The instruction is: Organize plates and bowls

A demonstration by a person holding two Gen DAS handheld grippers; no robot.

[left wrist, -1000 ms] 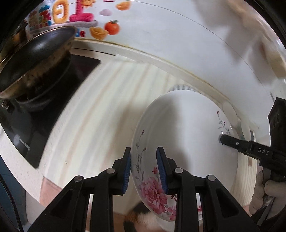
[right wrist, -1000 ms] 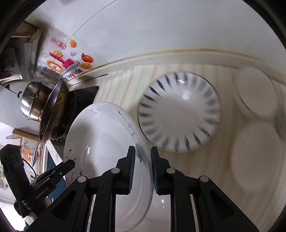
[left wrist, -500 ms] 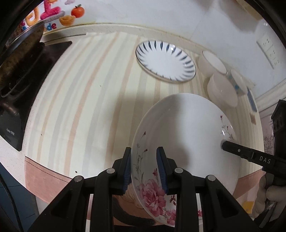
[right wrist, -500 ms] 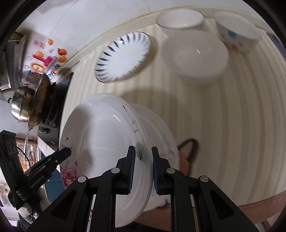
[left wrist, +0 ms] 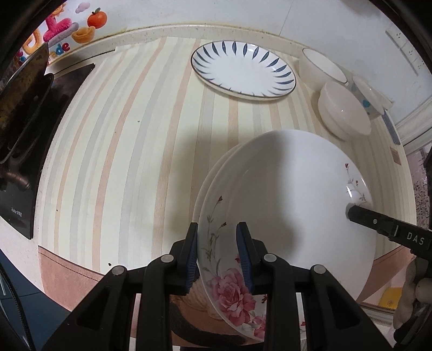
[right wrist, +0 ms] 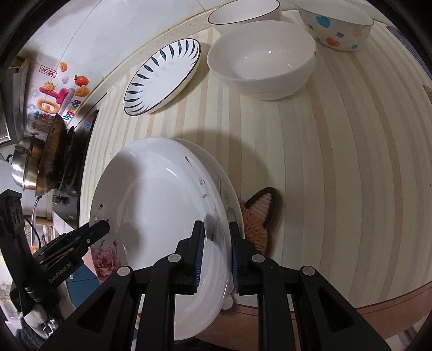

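A white plate with pink flowers (left wrist: 286, 205) is held by both grippers just above a second white plate (left wrist: 216, 172) that lies under it. My left gripper (left wrist: 217, 253) is shut on its near rim. My right gripper (right wrist: 214, 252) is shut on the opposite rim of the same plate (right wrist: 162, 205). The lower plate (right wrist: 218, 175) peeks out behind it and sits on an orange woven mat (right wrist: 259, 218). A blue-patterned plate (left wrist: 243, 71) lies at the back of the counter.
Three bowls stand at the back right: a plain white one (right wrist: 262, 59), a white one with a dark rim (right wrist: 243, 12) and a dotted one (right wrist: 337, 27). A stove with a wok (right wrist: 58, 151) and a steel pot (right wrist: 25, 164) is at the left. The striped counter's front edge (left wrist: 67, 267) is near.
Both grippers have carried the flowered plate back and down from near the wall to just above the second plate at the counter's front. Both stay shut on its rim.
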